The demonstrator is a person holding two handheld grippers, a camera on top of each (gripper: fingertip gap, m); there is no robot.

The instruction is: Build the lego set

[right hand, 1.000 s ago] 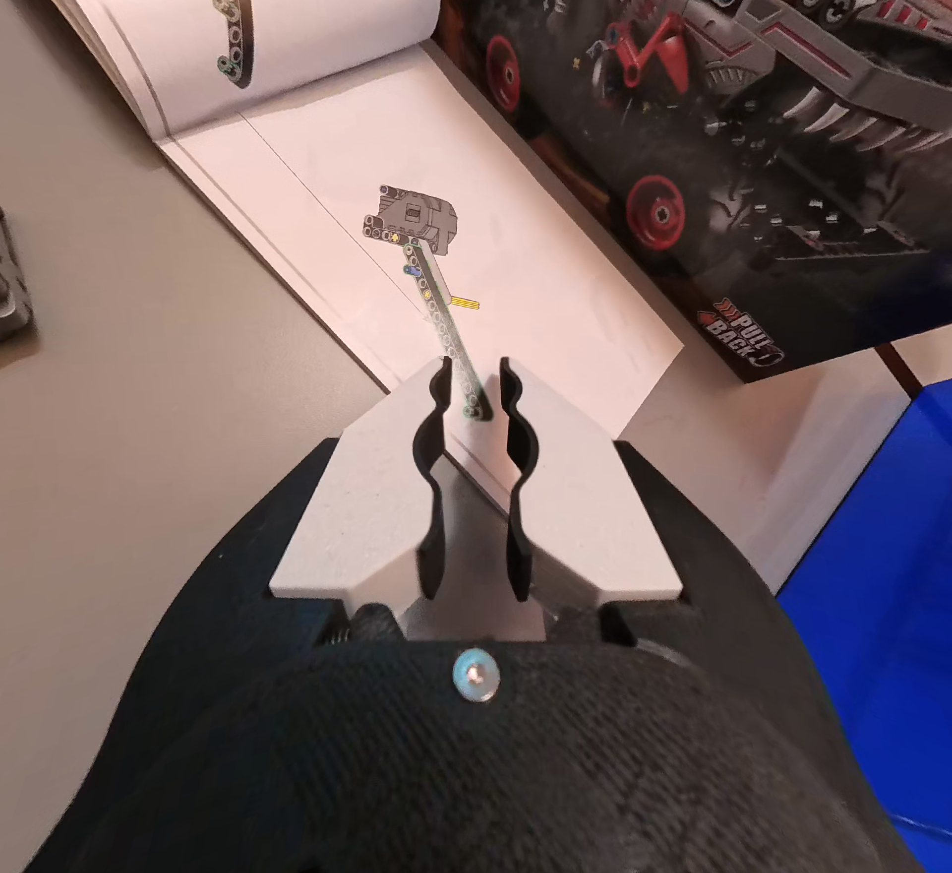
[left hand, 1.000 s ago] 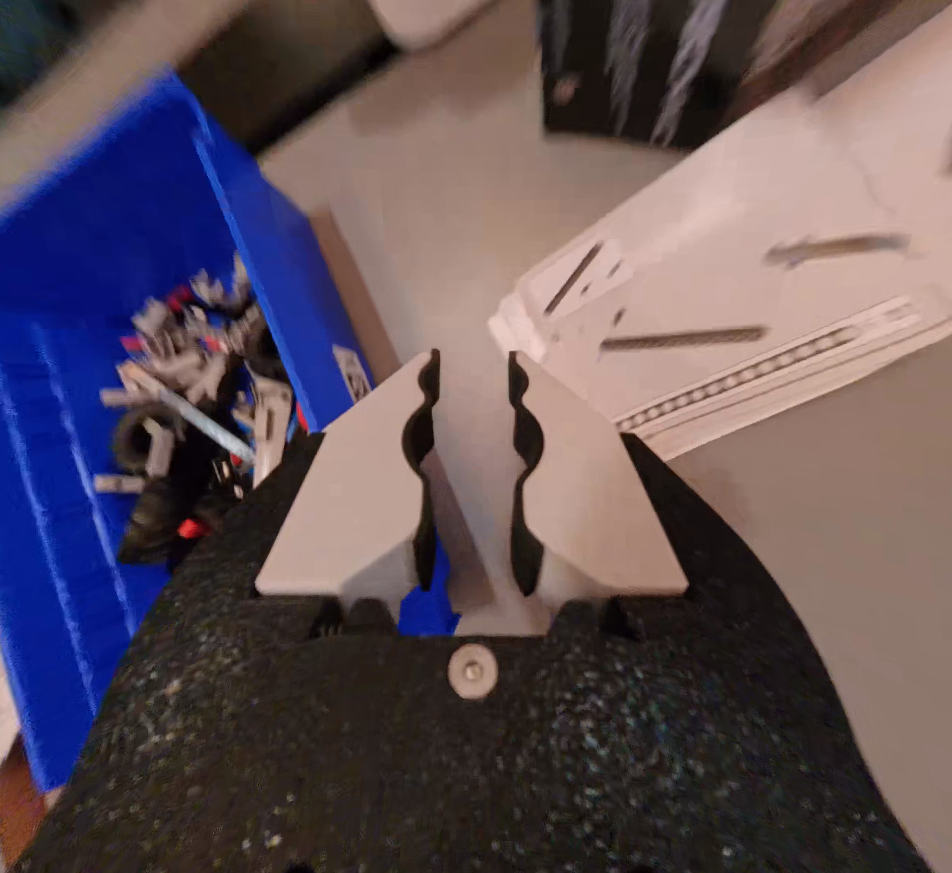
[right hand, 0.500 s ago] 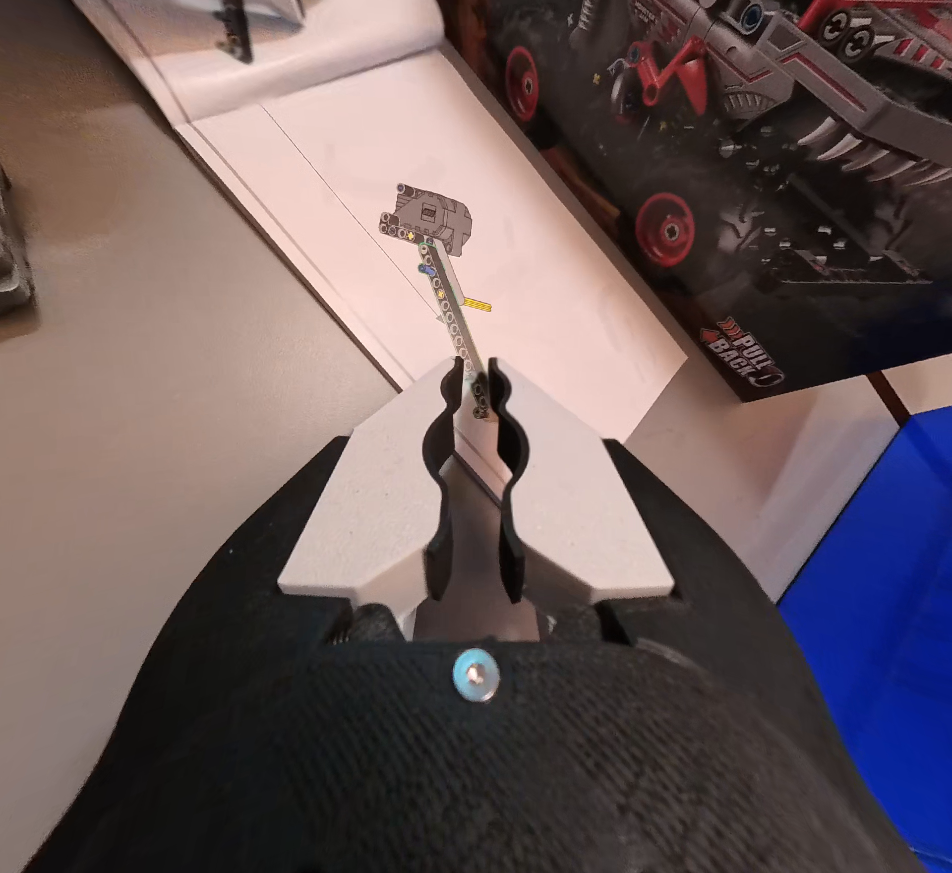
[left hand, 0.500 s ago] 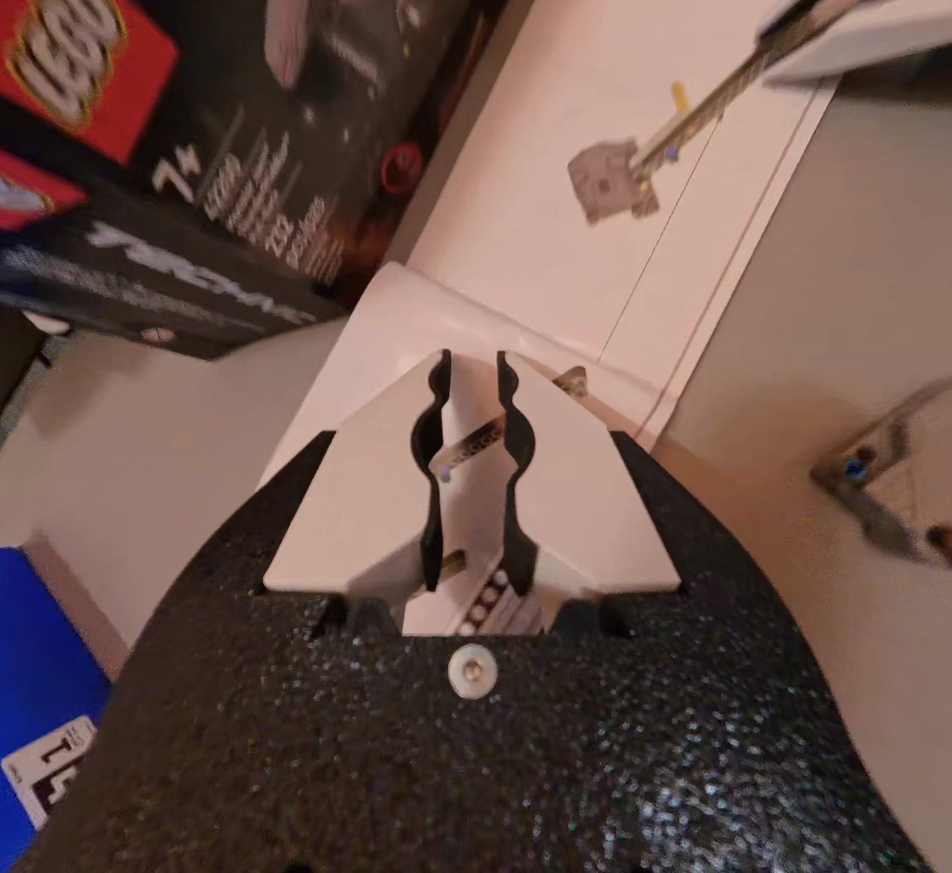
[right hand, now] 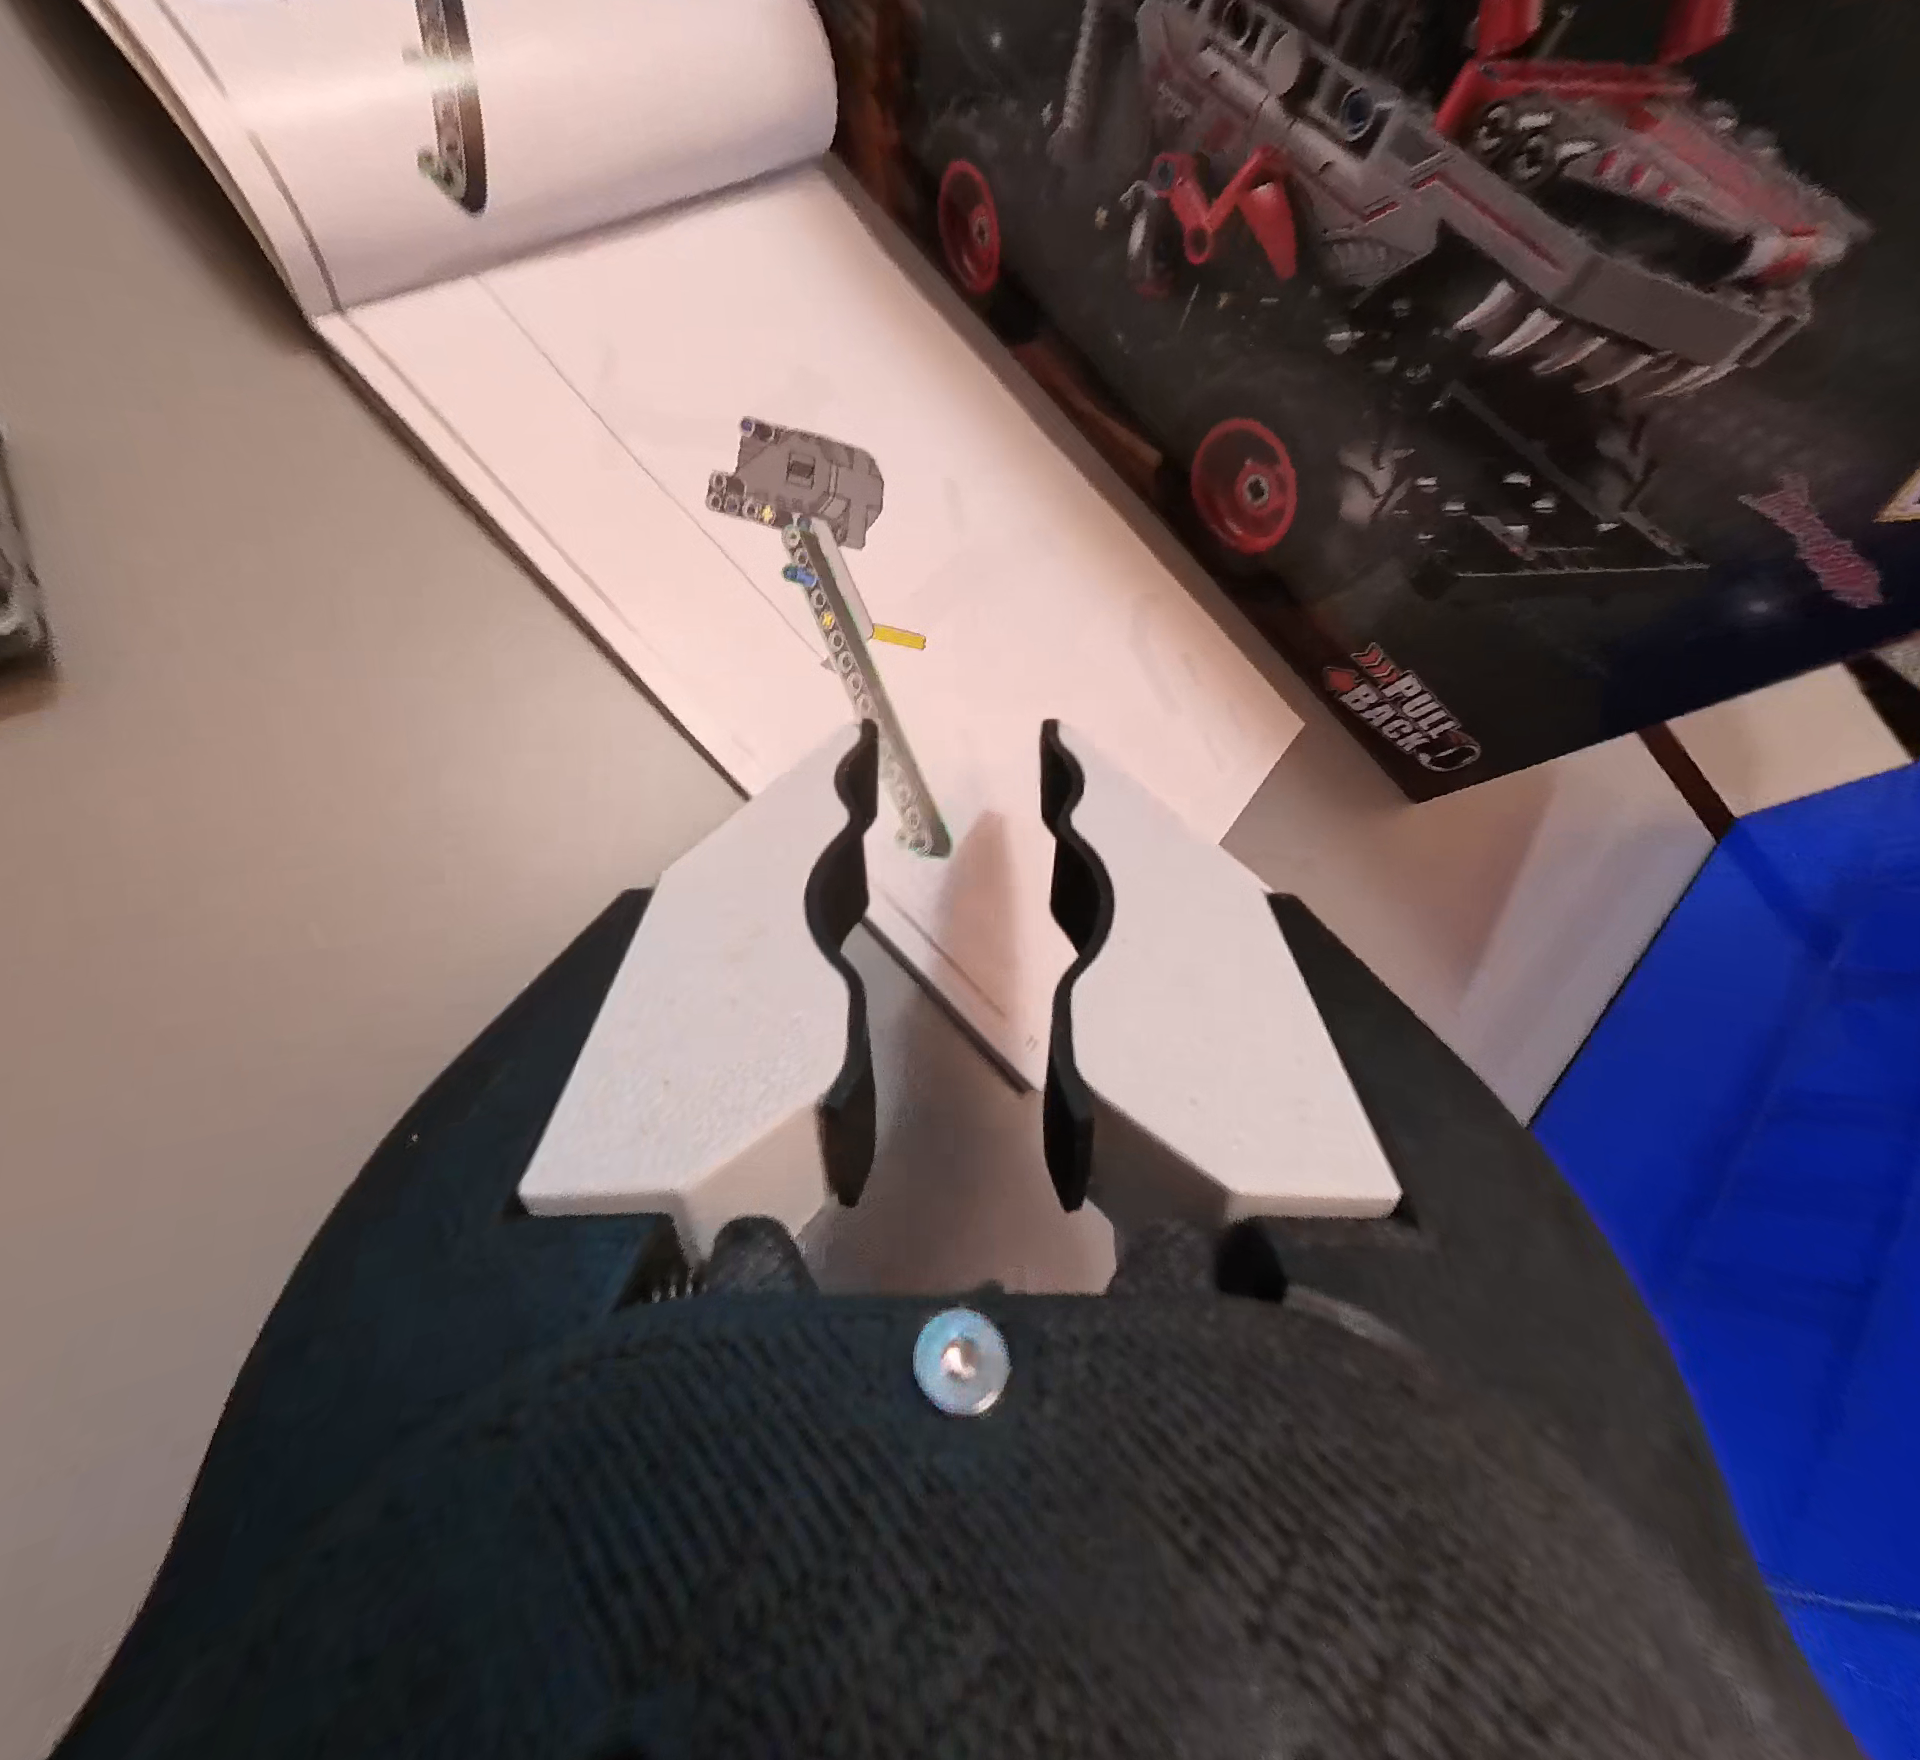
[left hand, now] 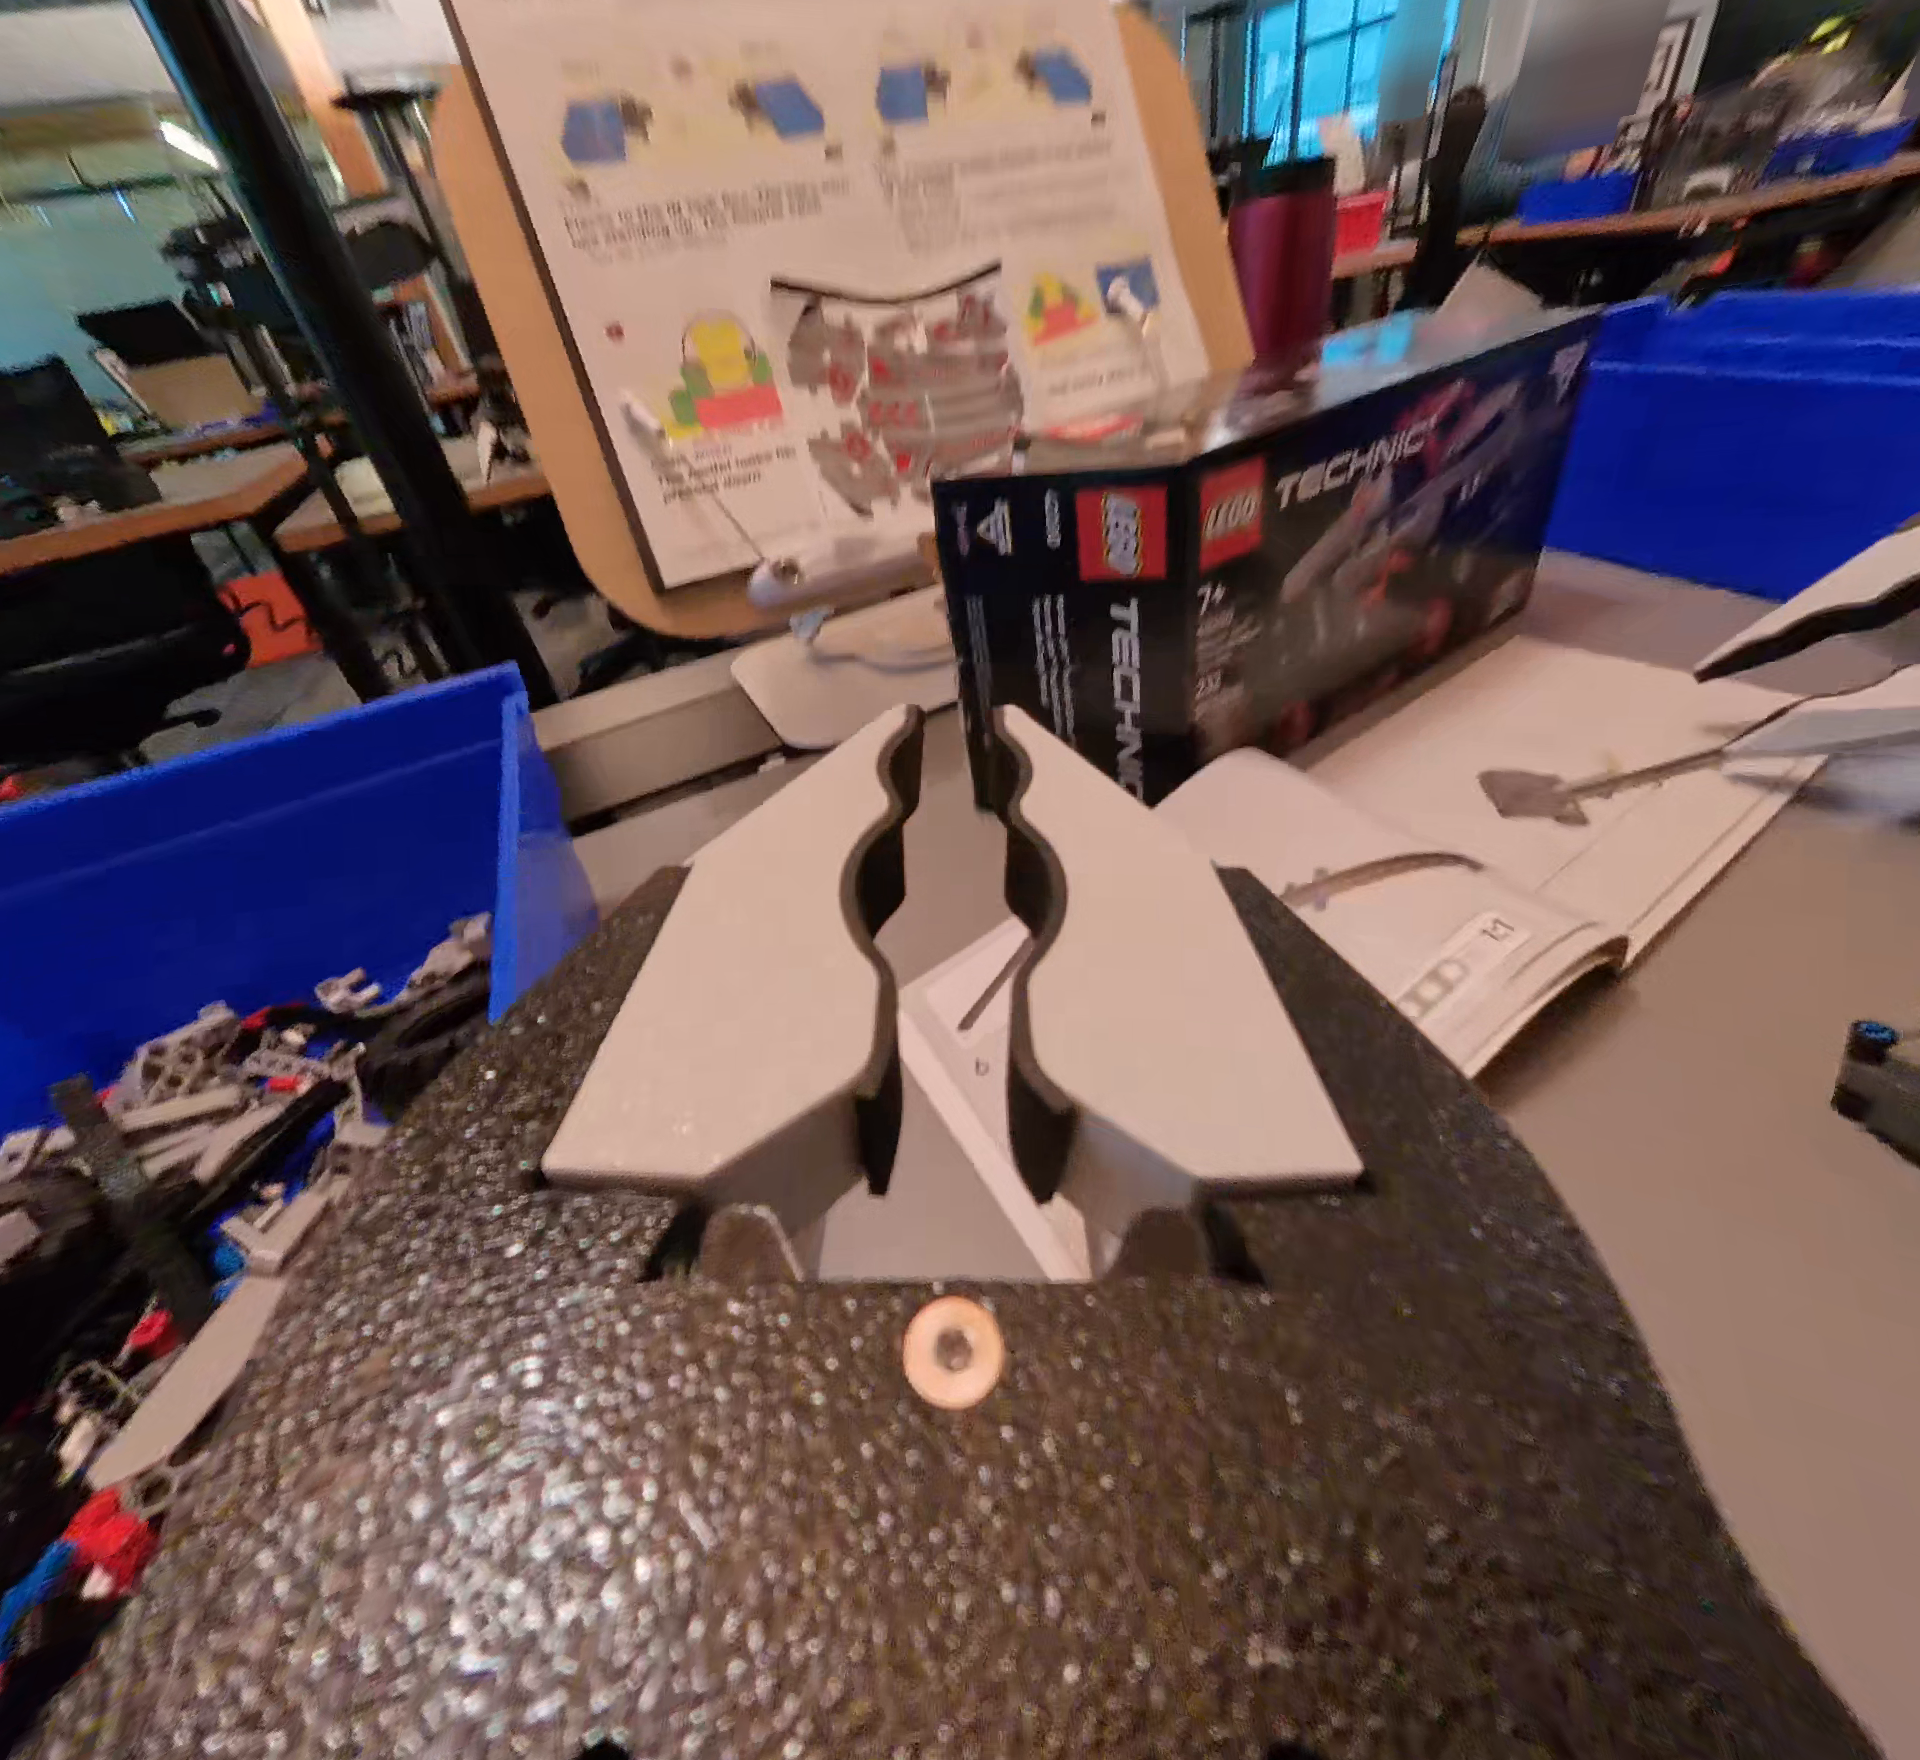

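My left gripper [left hand: 961, 723] is empty, its jaws a narrow gap apart, held above the table between a blue bin of loose Lego pieces [left hand: 208, 1139] and the open instruction booklet [left hand: 1455, 879]. My right gripper [right hand: 954, 734] is open and empty, hovering over the booklet's right page [right hand: 831, 484] beside the printed build step. Its fingers [left hand: 1818, 661] also show at the right edge of the left wrist view. The black Lego box [left hand: 1247, 567] stands behind the booklet and also shows in the right wrist view [right hand: 1351, 256]. A small grey partial assembly [left hand: 1881, 1087] lies on the table at the far right.
A second blue bin [right hand: 1766, 1191] sits right of the booklet and shows behind the box in the left wrist view [left hand: 1714, 432]. A poster board [left hand: 810, 204] and a maroon tumbler [left hand: 1283, 256] stand at the back. A grey piece [right hand: 16, 588] lies at the table's left edge. My hands' fingertips stand some 30 cm from each other.
The left wrist view swung from the bin, over the booklet, up to a level view across the table, and its jaws narrowed. The right jaws narrowed, then opened wider.
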